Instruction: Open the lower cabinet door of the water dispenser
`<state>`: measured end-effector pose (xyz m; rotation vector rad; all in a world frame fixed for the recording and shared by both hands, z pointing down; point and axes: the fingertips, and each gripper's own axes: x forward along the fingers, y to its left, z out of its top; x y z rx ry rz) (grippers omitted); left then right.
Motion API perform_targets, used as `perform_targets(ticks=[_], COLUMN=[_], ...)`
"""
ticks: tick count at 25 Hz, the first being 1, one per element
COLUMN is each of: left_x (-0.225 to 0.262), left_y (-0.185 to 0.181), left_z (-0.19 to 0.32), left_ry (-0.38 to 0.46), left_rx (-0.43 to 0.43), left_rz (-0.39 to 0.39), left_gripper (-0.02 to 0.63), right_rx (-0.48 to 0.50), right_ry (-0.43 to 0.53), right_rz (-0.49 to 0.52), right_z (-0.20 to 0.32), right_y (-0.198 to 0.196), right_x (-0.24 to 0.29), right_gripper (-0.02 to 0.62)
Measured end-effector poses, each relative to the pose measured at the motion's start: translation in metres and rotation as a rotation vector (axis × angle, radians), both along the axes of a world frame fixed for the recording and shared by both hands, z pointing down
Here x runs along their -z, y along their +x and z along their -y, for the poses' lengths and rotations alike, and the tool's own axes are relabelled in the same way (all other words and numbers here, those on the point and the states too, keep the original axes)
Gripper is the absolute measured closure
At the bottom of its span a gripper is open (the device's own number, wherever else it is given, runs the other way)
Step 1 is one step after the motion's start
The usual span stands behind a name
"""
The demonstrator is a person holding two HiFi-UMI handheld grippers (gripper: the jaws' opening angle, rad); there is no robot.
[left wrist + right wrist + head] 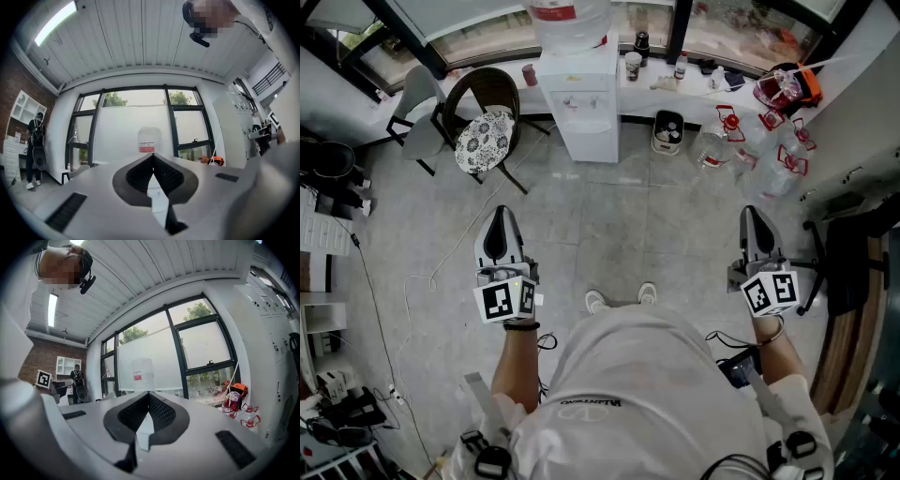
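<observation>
Grey floor (609, 225) — water dispenser (581, 108), chair (485, 131), bottles (714, 148)

In the head view, the bottle (570, 19) on the dispenser (581, 108) is cut off by the top edge. The cabinet door on the dispenser's front is too foreshortened to make out. The jaws of the left gripper (153, 155) and right gripper (149, 393) hide the dispenser body directly ahead of them. Ledge items (681, 66) far ahead of the right gripper are too small to identify.
</observation>
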<state>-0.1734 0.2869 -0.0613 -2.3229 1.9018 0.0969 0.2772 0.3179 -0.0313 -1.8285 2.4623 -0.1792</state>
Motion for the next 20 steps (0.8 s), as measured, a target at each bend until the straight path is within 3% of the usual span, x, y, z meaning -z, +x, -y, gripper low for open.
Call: perform_targets(ticks=[20], left_x=[-0.003], left_y=[0.051], left_z=[0.005], left_ry=[-0.013], left_rx=[0.025], left_rz=[-0.007], left_gripper=[0.6], right_rx=[0.178], right_ry=[0.03], right_rz=[0.008], right_z=[0.029], right_y=[0.005], right_x=[0.008], right_gripper=[0.581])
